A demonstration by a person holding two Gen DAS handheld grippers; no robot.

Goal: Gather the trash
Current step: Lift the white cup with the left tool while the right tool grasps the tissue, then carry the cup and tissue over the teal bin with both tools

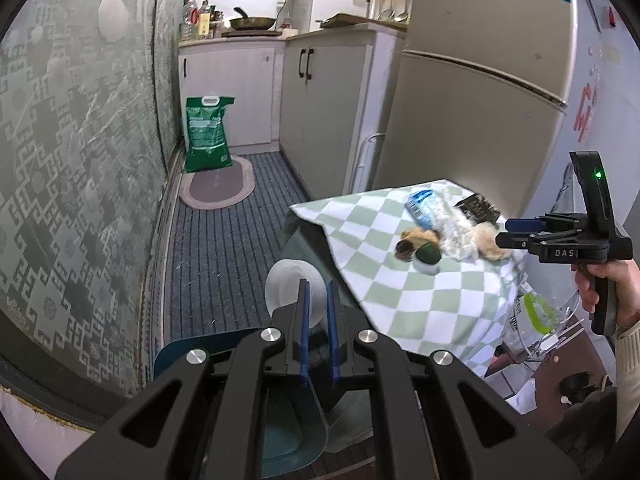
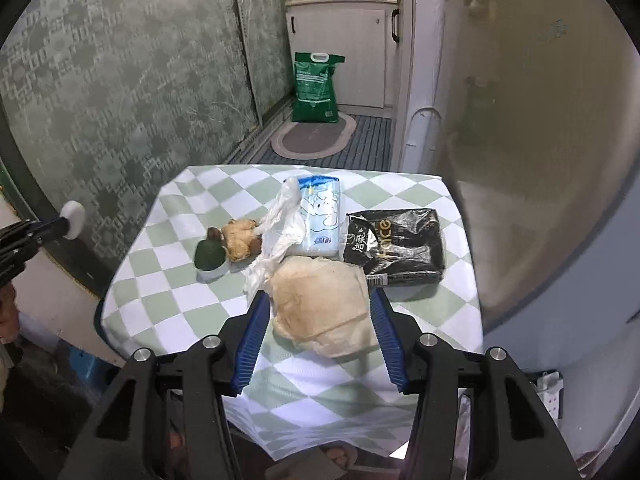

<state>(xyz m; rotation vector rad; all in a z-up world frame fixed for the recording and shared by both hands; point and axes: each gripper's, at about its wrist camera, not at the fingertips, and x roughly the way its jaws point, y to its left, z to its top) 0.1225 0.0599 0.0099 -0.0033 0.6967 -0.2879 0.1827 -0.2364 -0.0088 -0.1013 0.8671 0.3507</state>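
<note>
On the green-and-white checked tablecloth (image 2: 160, 300) lies a crumpled tan paper (image 2: 320, 312), between the blue fingers of my right gripper (image 2: 320, 292). The jaws stand wide and the pads do not press on it. Beyond it lie a white plastic bag (image 2: 280, 232), a blue tissue pack (image 2: 324, 208), a black packet (image 2: 396, 244), a brown lump (image 2: 240, 240) and a dark green fruit (image 2: 208, 258). My left gripper (image 1: 317, 284) is off the table's left side, shut on a white round cup (image 1: 288, 284). A teal bin (image 1: 280, 420) sits below it.
A tall fridge (image 2: 540, 120) stands close on the table's right. White cabinets (image 1: 320, 92) line the far side. A green sack (image 1: 208, 136) and an oval mat (image 1: 218, 184) are on the striped floor. A patterned glass wall (image 1: 80, 160) runs along the left.
</note>
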